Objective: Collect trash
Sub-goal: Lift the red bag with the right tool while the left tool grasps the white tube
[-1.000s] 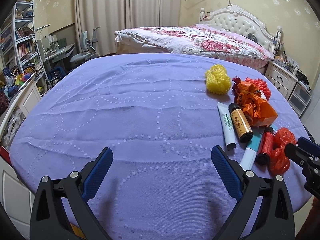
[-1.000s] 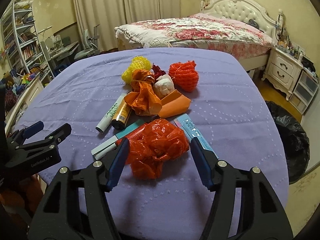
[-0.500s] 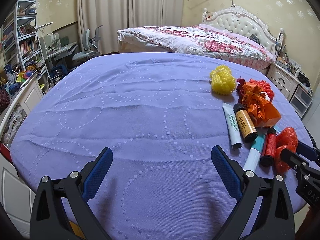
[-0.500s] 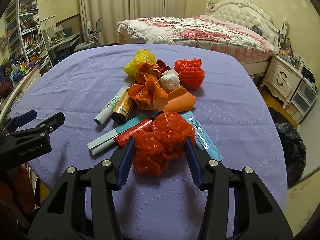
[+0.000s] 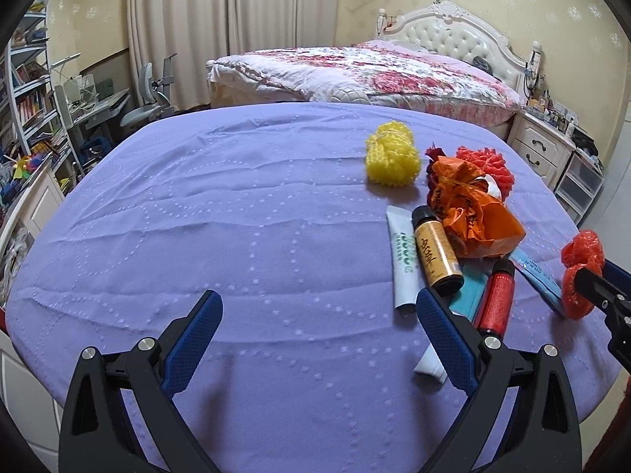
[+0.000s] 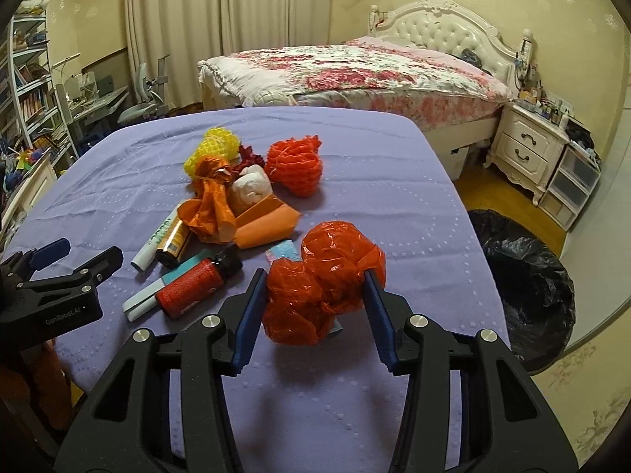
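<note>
My right gripper [image 6: 313, 293] is shut on a crumpled red plastic bag [image 6: 323, 280], lifted a little off the purple cloth; the same red plastic bag [image 5: 581, 272] shows at the right edge of the left wrist view. My left gripper [image 5: 317, 323] stands open over bare cloth, with nothing between its fingers. Just beyond its right finger lie a white tube [image 5: 402, 262], a gold bottle [image 5: 435, 256] and a red bottle [image 5: 497, 295]. Behind them sit an orange bag [image 5: 469, 213], a yellow mesh ball [image 5: 392, 159] and a red mesh ball [image 6: 295, 165].
A black trash bag [image 6: 524, 276] stands open on the floor right of the purple-covered table [image 6: 394, 197]. A blue flat packet [image 5: 536, 276] lies by the red bottle. A bed [image 6: 355, 71], nightstand [image 6: 528, 149] and bookshelf [image 5: 27, 98] ring the room.
The right gripper's jaws closed on the red bag and lifted it off the pile toward the right. The left gripper shifted a little toward the pile, staying open.
</note>
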Available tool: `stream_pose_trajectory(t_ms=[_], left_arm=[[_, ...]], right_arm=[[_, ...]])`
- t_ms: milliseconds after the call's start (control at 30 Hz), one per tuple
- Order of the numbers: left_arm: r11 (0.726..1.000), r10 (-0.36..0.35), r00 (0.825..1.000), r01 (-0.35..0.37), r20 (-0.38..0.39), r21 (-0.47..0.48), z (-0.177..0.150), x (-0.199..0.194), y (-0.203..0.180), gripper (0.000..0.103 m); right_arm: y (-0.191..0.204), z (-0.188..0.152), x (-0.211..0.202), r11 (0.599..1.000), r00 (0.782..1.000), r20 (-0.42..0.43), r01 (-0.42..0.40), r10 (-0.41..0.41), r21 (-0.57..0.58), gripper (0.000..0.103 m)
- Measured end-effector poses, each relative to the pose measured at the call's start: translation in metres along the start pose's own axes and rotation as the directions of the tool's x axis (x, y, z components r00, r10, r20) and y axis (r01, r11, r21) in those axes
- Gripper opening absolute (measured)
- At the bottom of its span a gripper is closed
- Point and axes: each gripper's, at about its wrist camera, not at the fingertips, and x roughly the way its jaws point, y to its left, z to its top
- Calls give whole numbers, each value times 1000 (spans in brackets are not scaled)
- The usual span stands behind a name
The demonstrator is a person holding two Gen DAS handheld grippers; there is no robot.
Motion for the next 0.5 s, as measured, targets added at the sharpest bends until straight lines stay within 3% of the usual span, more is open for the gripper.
stream_pose_trajectory(t_ms=[167,233,300,500], left_arm=[[1000,-3,999,4,-42,18,7,17,-14,96],[1000,0,998,2,-58,29,10,21,-18,91],[999,-27,996,29,-80,28,13,26,-19,69],[999,-46,992,49,-121,19,16,34,-20,69]], right_arm=[[-20,2,8,999,1000,-3,13,-13,39,48],[-26,3,11,999,1000,-5,12,-11,52,48],[-30,3,15,998,1000,-9,5,-5,60,48],[-33,0,24,997,1000,-18,-17,19,74,48]])
